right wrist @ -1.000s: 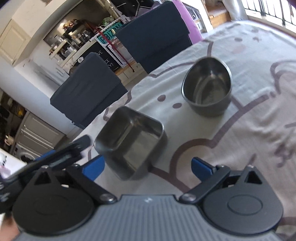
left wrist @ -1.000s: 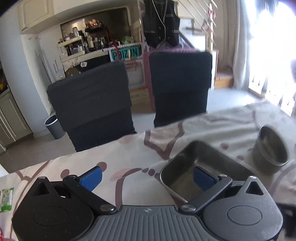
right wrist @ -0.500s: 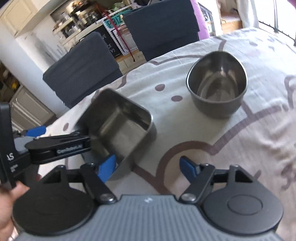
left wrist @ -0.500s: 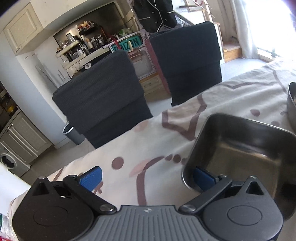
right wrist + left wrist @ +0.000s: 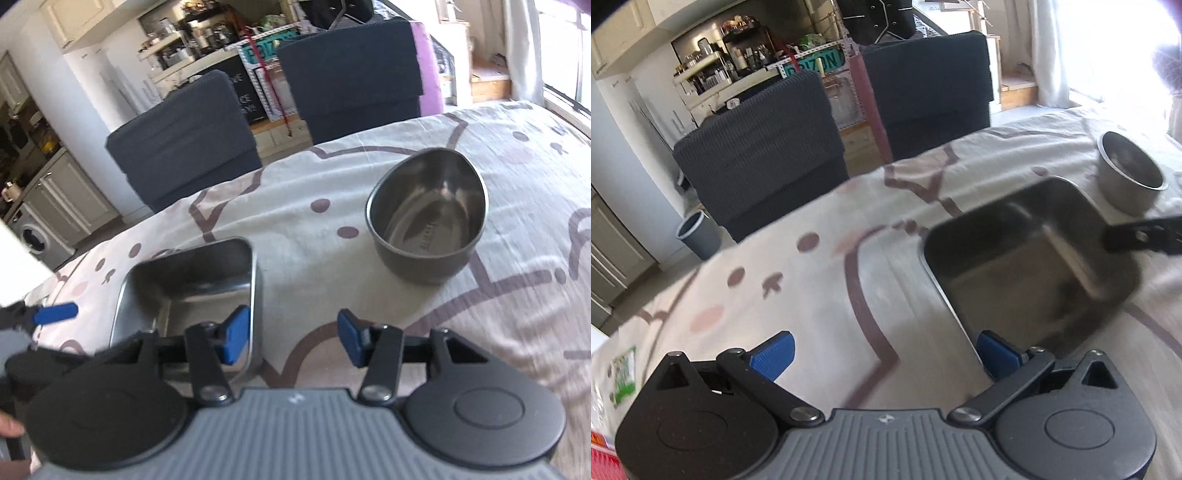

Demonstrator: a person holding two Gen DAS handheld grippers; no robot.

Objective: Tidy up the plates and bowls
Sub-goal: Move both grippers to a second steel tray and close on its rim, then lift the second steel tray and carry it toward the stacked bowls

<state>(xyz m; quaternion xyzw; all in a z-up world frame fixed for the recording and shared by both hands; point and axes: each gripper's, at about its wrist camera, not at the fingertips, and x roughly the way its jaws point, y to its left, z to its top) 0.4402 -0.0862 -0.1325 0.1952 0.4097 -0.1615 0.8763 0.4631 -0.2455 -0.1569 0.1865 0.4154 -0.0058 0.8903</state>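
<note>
Since a second ago the right claw [image 5: 288,338] has been closing and has rolled level, with the right-hand wall of the square steel tray [image 5: 192,280] now between its blue pads; the outer pad stands clear of the metal, so nothing is gripped yet. Meanwhile the left claw [image 5: 884,354] has drawn back along the tray's left side and hangs wide open, holding nothing, its right pad just beside the tray's near corner.

To grip well, I would sink the inner pad deeper into the tray before squeezing, so the thin, slippery wall sits fully between both pads, and keep the left claw clear of the rim.

Both vessels look empty: the tray, on the patterned cloth over the worktop [image 5: 498,302], and the round steel bowl [image 5: 428,225] standing upright well apart to its right.
</note>
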